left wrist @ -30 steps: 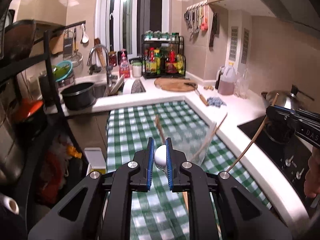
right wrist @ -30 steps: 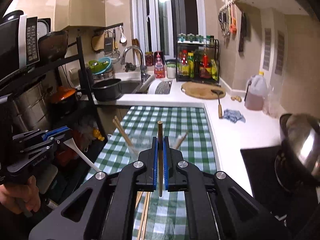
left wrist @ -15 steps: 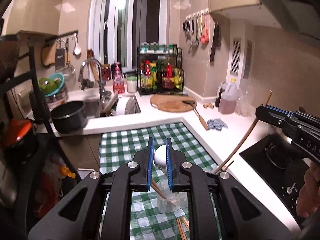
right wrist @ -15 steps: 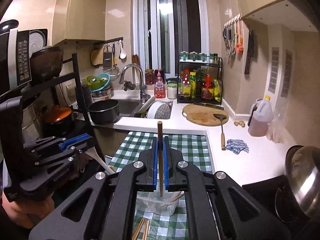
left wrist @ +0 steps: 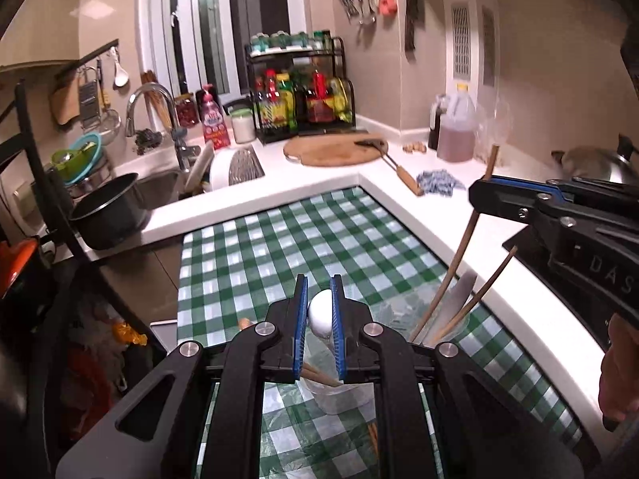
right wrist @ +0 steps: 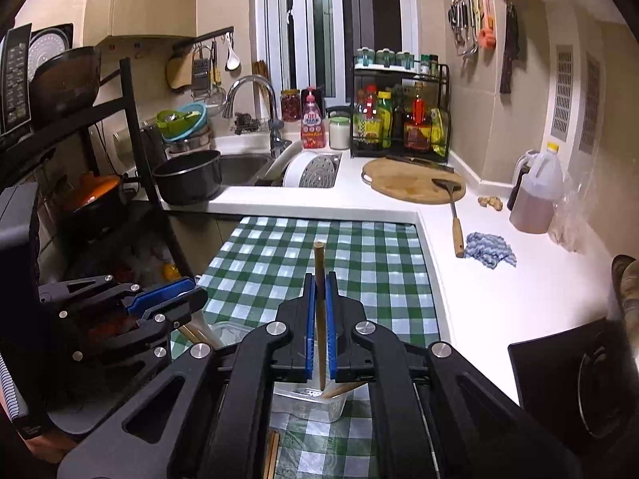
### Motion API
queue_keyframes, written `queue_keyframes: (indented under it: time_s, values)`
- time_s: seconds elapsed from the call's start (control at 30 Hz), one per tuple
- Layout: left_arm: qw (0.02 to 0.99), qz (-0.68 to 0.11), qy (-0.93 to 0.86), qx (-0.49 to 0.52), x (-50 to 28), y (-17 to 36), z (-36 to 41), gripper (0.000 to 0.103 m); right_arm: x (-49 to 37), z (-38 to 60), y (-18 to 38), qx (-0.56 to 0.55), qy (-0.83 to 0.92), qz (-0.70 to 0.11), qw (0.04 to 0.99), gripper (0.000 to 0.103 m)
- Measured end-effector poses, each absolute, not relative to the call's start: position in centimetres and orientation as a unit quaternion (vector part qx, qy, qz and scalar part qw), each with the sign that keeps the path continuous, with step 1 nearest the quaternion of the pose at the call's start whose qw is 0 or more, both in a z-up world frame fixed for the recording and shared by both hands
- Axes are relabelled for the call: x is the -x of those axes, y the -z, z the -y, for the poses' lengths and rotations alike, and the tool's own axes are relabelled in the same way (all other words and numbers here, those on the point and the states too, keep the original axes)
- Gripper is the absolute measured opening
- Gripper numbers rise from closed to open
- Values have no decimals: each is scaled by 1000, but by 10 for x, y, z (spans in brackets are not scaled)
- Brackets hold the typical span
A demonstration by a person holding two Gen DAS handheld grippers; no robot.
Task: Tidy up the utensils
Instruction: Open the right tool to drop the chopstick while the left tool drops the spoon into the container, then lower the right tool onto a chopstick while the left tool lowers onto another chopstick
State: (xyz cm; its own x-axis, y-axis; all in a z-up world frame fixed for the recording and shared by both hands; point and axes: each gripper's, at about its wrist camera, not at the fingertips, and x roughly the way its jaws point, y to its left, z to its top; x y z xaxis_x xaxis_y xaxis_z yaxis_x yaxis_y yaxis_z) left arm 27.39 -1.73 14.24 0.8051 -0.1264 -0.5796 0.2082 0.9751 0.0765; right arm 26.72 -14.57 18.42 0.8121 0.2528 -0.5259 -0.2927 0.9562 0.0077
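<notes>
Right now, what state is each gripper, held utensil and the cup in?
Left gripper: jaws shut on a white spoon.
White spoon: gripped, over the cup.
Right gripper: jaws shut on a chopstick.
Chopstick: held upright, lower end in the cup.
Cup: clear, upright on the checked cloth, with utensils in it.

The letters "DAS" stand on the right tongs' (left wrist: 485,193) black body.

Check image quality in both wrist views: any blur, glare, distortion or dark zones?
Left wrist view: fisheye bends the counter edge; corners vignetted black; left shelving murky; the wok at right is soft. Right wrist view: sharper overall; window reflects a ceiling light; left tool and the rack side sit in shadow.
</notes>
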Motion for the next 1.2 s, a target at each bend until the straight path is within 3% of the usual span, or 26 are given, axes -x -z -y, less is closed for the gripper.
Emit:
queue_keyframes:
  time_s: [0.23,0.3,0.4,0.43,0.47,0.87,1.2]
  values:
    - [937,-326,98,-77,-284,-125,21,12,-278,146,-164,34,-136,-296,945,9]
    - [940,-317,102,-71,-281,-131,20,13,-277,146,-163,34,-132,-299,945,26]
    - [951,-286,106,-46,-271,-148,11,21,-270,148,-169,40,-121,-287,949,33]
    - [955,-274,107,-36,-267,-153,8,28,-265,149,-174,44,-117,-280,952,33]
    - [959,-259,107,-26,-260,-161,4,29,-261,149,-178,46,-114,-272,954,33]
    - [975,-207,77,-2,-180,-179,-14,29,-160,175,-224,39,-99,-155,982,34]
    - [970,-237,46,-9,-106,-138,-17,29,-85,193,-175,22,-120,-163,979,34]
